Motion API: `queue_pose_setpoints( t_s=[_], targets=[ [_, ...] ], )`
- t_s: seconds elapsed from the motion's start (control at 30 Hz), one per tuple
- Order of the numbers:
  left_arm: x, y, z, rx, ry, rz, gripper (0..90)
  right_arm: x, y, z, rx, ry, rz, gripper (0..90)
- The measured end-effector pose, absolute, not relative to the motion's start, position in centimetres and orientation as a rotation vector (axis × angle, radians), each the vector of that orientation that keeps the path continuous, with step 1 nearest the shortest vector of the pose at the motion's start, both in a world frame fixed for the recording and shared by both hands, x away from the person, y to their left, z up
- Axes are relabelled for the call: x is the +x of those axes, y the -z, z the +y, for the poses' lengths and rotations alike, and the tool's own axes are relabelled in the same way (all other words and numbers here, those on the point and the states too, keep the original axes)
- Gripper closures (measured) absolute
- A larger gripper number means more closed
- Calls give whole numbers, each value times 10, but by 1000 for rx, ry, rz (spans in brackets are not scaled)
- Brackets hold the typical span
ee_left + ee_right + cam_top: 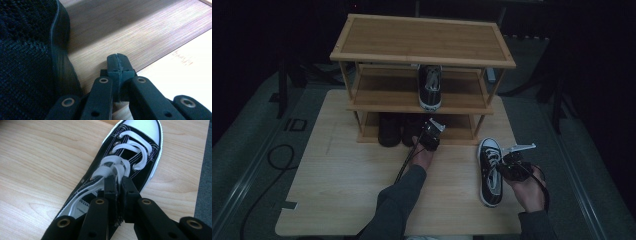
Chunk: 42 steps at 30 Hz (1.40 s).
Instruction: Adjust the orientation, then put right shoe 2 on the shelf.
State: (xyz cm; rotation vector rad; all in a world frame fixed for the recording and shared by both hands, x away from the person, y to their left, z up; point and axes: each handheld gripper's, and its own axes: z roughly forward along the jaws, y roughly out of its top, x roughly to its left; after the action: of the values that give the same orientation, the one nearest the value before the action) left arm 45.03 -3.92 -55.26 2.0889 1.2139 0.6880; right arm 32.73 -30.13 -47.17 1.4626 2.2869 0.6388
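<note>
A black-and-white lace-up sneaker [490, 172] lies on the wooden table [342, 190] at the right, toe toward the rack. My right gripper [508, 167] comes at it from the right; in the right gripper view the jaws [117, 183] pinch the sneaker [135, 152] at its upper by the white laces. My left gripper [427, 129] reaches to the bottom shelf of the bamboo shoe rack [422, 39]. In the left gripper view its jaws [117, 63] are pressed together with nothing between them, beside a black knit shoe [30, 50].
A matching sneaker [430, 86] stands on the rack's middle shelf, heel toward me. Dark shoes [389, 129] sit on the bottom shelf left of my left gripper. The rack's top shelf is bare. A cable [277, 155] lies on the floor at the left.
</note>
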Motion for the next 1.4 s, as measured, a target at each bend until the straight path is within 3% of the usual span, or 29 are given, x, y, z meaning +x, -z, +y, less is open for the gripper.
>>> queue_pose_setpoints(
  t_s=[0.63, 1.4],
  targets=[
    [450, 553, -39, 2088, -686, 1212, 900, 320, 459, -289, 1293, -978, 2388, 866],
    [450, 553, -40, 2084, -681, 1218, 900, 325, 473, -291, 1229, -919, 2488, 850]
  ],
)
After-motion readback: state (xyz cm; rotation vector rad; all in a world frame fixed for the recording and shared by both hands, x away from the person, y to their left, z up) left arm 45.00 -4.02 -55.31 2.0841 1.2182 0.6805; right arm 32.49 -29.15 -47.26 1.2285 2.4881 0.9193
